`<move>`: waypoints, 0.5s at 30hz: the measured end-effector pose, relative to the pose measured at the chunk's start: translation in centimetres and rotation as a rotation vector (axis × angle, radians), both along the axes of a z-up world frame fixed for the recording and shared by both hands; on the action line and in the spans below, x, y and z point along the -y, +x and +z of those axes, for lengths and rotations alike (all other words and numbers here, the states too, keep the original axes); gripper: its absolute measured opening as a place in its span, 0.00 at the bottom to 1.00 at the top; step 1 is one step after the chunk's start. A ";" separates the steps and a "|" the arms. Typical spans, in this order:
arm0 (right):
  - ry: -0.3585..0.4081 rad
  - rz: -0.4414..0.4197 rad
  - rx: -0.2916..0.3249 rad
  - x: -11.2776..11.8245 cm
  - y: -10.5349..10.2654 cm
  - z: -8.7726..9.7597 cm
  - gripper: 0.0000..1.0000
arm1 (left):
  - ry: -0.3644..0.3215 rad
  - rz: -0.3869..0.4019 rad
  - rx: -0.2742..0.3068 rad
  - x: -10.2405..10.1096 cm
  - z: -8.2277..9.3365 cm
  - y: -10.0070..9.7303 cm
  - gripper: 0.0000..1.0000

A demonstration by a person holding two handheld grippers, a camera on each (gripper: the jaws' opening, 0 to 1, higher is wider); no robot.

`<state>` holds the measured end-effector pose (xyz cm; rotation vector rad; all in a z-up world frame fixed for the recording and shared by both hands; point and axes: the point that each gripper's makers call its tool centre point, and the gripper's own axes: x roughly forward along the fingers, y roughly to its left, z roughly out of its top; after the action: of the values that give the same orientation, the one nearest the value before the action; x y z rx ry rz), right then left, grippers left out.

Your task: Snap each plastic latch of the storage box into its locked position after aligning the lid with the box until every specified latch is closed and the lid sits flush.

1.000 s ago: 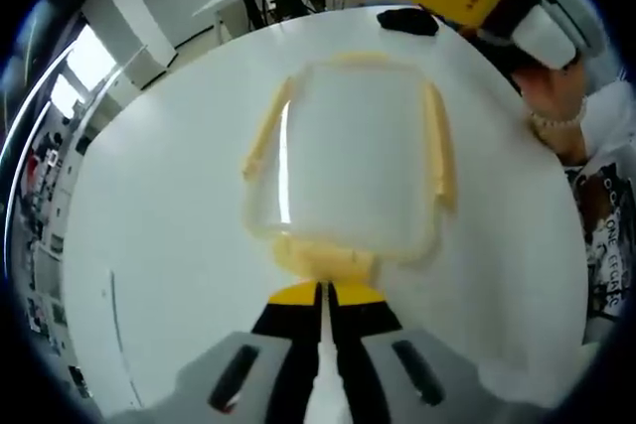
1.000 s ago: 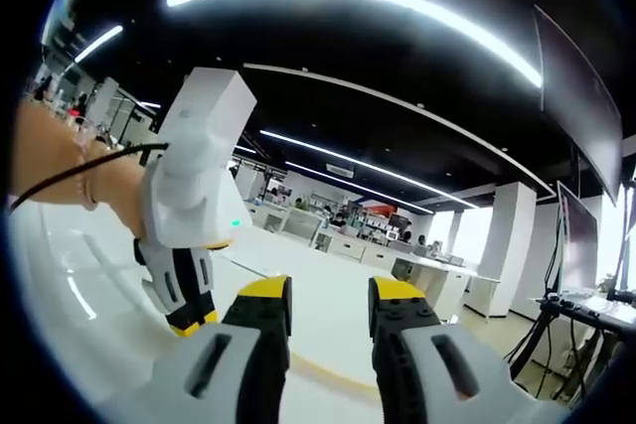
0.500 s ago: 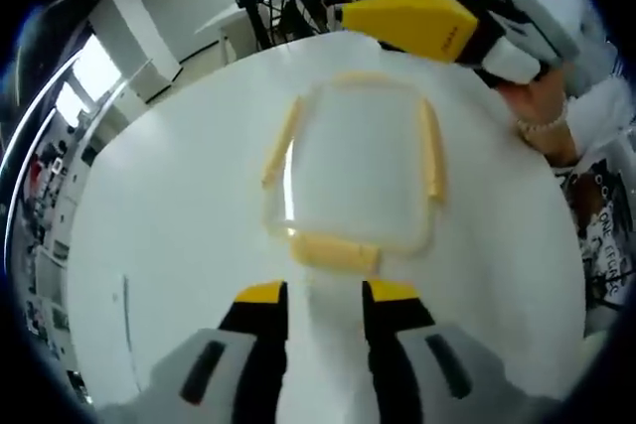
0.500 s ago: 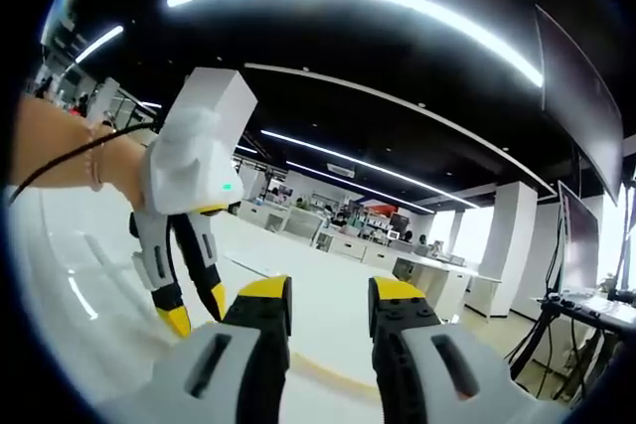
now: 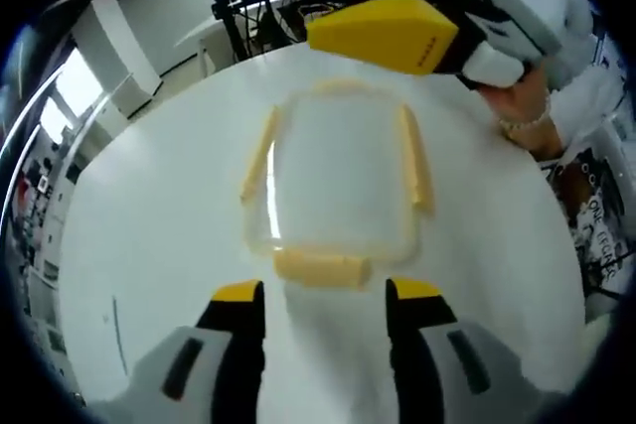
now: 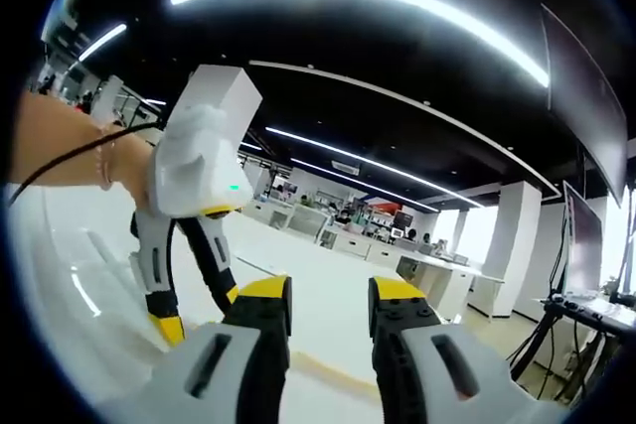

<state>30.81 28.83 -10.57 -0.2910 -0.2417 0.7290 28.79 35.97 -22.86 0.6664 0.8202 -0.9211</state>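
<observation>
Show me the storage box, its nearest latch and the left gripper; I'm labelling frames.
storage box (image 5: 338, 171): left gripper view, middle of clear lid.
nearest latch (image 5: 321, 268): left gripper view, middle of yellow bar.
left gripper (image 5: 326, 297): left gripper view, between fingertips.

1. The right gripper (image 5: 397, 32) covers the far edge of the storage box (image 5: 338, 186) in the left gripper view, so any latch there cannot be judged.
2. The clear lid's seating on the box cannot be told.
3. The left gripper (image 6: 194, 310) has one fingertip hidden behind the right gripper's own jaw in the right gripper view.
4. Distant desks (image 6: 397, 255) are too small to read.
</observation>
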 end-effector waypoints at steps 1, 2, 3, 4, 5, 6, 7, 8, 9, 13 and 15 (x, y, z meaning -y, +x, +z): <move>-0.002 0.002 0.002 -0.1 -0.1 0.0 0.30 | 0.005 0.000 -0.002 0.1 -0.1 0.1 0.48; -0.005 0.004 0.004 -0.1 -0.1 0.0 0.30 | 0.010 -0.002 -0.004 0.1 -0.3 0.1 0.46; -0.006 0.005 0.006 -0.1 -0.2 0.0 0.30 | 0.012 -0.001 -0.004 0.1 -0.3 0.2 0.44; -0.008 0.006 0.008 -0.2 -0.2 0.0 0.30 | 0.023 0.004 -0.004 -0.1 -0.4 0.4 0.43; -0.009 0.007 0.008 -0.2 -0.2 0.0 0.30 | 0.023 0.001 -0.001 0.0 -0.4 0.4 0.43; -0.010 0.008 0.008 -0.2 -0.3 0.0 0.30 | 0.022 0.002 -0.001 0.1 -0.4 0.5 0.43; -0.011 0.008 0.007 -0.2 -0.2 0.0 0.30 | 0.027 0.003 0.000 0.1 -0.4 0.5 0.44; -0.011 0.010 0.005 -0.2 -0.3 0.0 0.30 | 0.028 0.002 0.001 0.2 -0.5 0.5 0.44; -0.010 0.011 0.004 -0.2 -0.3 0.0 0.30 | 0.027 -0.001 0.003 0.2 -0.5 0.5 0.45; -0.009 0.010 0.005 -0.1 -0.3 0.1 0.30 | 0.046 -0.012 -0.020 0.3 -0.9 0.4 0.45; -0.005 0.012 0.000 -0.1 -0.2 0.1 0.30 | 0.044 -0.017 -0.027 0.1 -0.9 0.9 0.44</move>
<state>30.57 28.92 -10.46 -0.2942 -0.2421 0.7420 29.68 35.92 -23.79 0.7015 0.8618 -0.9318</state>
